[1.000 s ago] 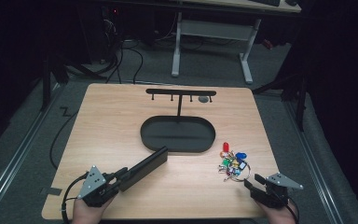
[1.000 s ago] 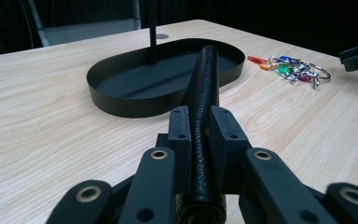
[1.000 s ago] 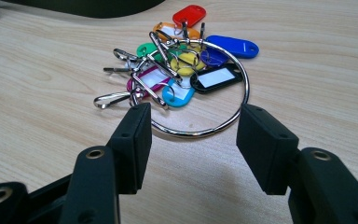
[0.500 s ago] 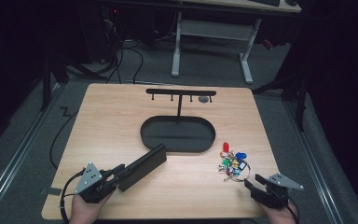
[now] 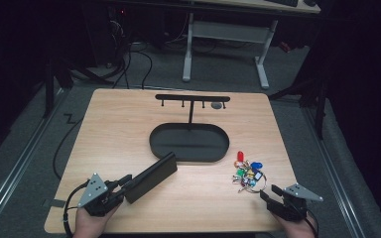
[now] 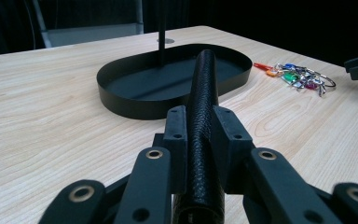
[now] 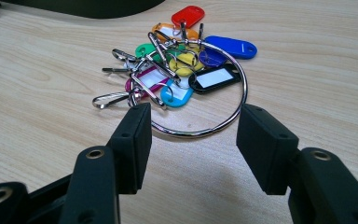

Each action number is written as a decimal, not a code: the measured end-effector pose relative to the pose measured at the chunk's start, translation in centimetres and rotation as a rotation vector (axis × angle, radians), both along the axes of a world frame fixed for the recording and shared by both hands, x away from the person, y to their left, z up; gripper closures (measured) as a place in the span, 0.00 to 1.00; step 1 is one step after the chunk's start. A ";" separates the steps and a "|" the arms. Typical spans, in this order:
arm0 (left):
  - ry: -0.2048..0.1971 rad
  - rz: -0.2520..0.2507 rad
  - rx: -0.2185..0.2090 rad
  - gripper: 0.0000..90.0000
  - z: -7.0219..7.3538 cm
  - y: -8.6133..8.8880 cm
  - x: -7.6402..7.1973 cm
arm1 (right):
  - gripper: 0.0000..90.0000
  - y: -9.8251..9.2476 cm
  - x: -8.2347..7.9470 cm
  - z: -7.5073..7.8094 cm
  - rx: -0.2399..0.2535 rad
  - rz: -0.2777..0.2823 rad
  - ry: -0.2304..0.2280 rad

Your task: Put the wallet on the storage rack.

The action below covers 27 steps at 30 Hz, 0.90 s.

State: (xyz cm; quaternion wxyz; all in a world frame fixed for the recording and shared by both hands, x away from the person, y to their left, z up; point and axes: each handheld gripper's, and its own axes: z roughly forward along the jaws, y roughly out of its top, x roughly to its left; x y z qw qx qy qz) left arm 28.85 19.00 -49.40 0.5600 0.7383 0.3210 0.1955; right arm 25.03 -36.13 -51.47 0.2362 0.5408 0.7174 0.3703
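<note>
Pale wood is seen across the one table [image 5: 129, 129], on which one black wallet, one oval tray and one bunch of keys are counted. At the left, the left gripper [image 6: 200, 133] is pressed onto the near end of the black textured wallet [image 6: 205, 93], which is held on edge and aimed toward the black oval tray [image 5: 188, 144]. The wallet's far end is hard to separate from the tray's dark wall. At the right, the key bunch [image 7: 182, 70] with coloured tags lies just beyond the right gripper [image 7: 193, 140], whose jaws are spread, empty, astride the large ring's near arc.
</note>
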 end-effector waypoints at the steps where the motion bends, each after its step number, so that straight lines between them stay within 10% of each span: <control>1: 0.000 -0.001 -0.001 0.85 0.0 0.0 0.0 | 0.51 0.0 0.0 0.0 0.001 0.001 0.000; 27: 0.024 -0.036 0.102 0.64 -0.7 -0.7 -0.1 | 0.51 0.0 0.1 0.0 -0.002 0.005 0.000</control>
